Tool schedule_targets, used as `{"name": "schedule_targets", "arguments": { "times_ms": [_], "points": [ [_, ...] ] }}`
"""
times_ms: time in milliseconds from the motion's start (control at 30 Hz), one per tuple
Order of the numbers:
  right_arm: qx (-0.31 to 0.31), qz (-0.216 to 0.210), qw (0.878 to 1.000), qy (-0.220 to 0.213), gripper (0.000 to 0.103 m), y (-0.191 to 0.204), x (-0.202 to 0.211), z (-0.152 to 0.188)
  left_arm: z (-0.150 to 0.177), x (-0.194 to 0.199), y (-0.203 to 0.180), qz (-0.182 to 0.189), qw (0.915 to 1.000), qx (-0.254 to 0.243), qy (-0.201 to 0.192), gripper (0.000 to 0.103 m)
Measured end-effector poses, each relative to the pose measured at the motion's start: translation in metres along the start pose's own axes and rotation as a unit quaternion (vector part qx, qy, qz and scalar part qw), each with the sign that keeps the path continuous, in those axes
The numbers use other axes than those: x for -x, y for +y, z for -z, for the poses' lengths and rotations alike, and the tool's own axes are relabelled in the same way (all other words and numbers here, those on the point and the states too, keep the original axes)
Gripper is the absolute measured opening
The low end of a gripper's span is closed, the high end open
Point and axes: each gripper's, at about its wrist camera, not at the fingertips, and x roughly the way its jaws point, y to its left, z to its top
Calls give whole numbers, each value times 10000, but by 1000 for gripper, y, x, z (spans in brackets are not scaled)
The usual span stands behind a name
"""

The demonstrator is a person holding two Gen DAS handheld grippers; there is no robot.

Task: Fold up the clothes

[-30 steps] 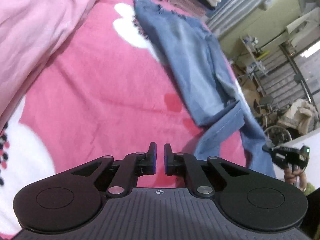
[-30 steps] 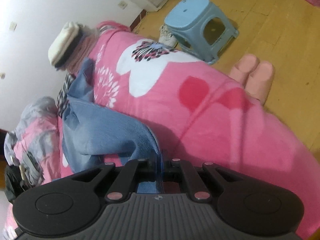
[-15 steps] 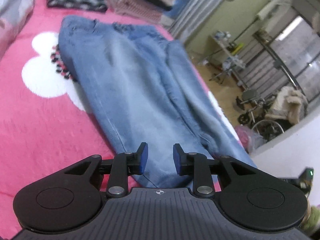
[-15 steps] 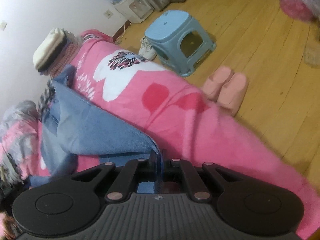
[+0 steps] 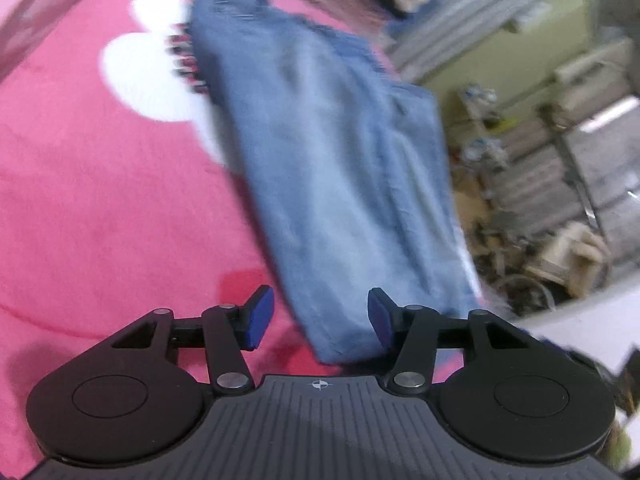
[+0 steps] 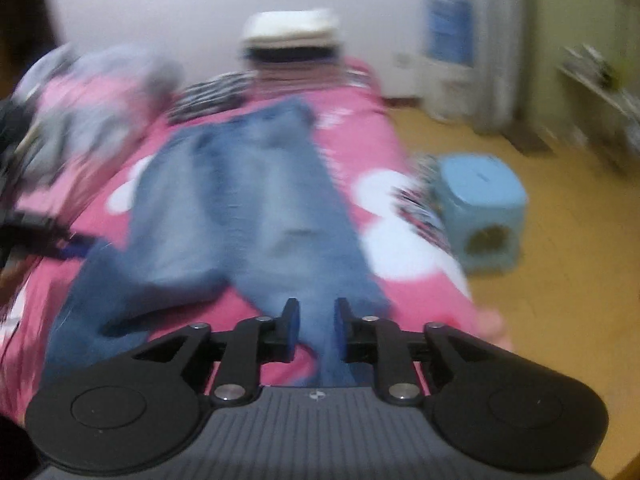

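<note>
No readable text, label, brand or number showed in either view. The blue poster (image 6: 447,28) on the wall at the upper right of the right wrist view perhaps carried print, but motion blur left nothing legible. A small crosshair mark (image 5: 318,384) stood on the ribbed housing at the lower centre of each view, a sign without lettering.

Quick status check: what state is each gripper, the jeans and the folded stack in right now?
left gripper: open, jaws wide, above the jeans' hem.
right gripper: open, a leg end between the jaws.
jeans: spread on the pink blanket, unfolded.
folded stack: piled at the bed's far end.
</note>
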Motion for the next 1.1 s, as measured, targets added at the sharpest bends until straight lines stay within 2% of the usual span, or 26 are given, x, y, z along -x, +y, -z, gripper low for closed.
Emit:
{"name": "schedule_targets", "arguments": {
  "times_ms": [100,200,300,400,467,533,600,633,667,700,733,767,867,933,1000,1100],
  "points": [
    [356,-5,9991,213,29,16,-10,-10,12,0,-12,141,9987,-418,242,66],
    [1429,301,9890,249,37,46,-14,-9,27,-7,-17,-34,9967,-687,428,69],
    [2318,-39,9725,204,48,81,-16,0,42,-14,-21,-210,9933,-955,613,69],
    [2949,-638,9531,221,60,113,-34,10,56,-21,-25,-390,9886,-1235,763,67],
    [3493,-806,9336,31,66,134,-53,14,65,-23,-28,-527,9850,-1460,758,55],
    [3939,-835,9151,-210,72,151,-73,15,66,-15,-27,-438,9865,-1420,695,26],
    [4209,-841,9026,-326,72,164,-93,13,66,-4,-25,-283,9892,-1302,616,10],
    [4269,-880,8997,-225,68,167,-105,10,65,1,-25,-205,9904,-1243,576,5],
    [4286,-958,8984,-44,59,170,-118,5,65,7,-24,-128,9914,-1184,537,4],
    [4274,-1067,8977,107,28,173,-128,0,65,12,-23,-50,9924,-1125,497,3],
    [4204,-1245,8986,193,5,176,-132,-6,65,18,-22,27,9932,-1066,457,2],
    [4141,-1416,8989,209,5,181,-135,-12,64,29,-21,161,9942,-996,380,2],
    [3939,-1919,8987,-177,4,199,-127,-30,63,73,-18,696,9947,-760,59,2],
    [3403,-2501,9056,-387,4,208,-121,-49,63,102,-16,929,9936,-630,-136,2],
    [2875,-3092,9047,-569,4,217,-117,-66,65,131,-14,837,9944,-578,-281,2],
    [2495,-3707,8912,-778,4,241,-121,-78,68,162,-11,476,9967,-517,-398,2]
  ]
}}
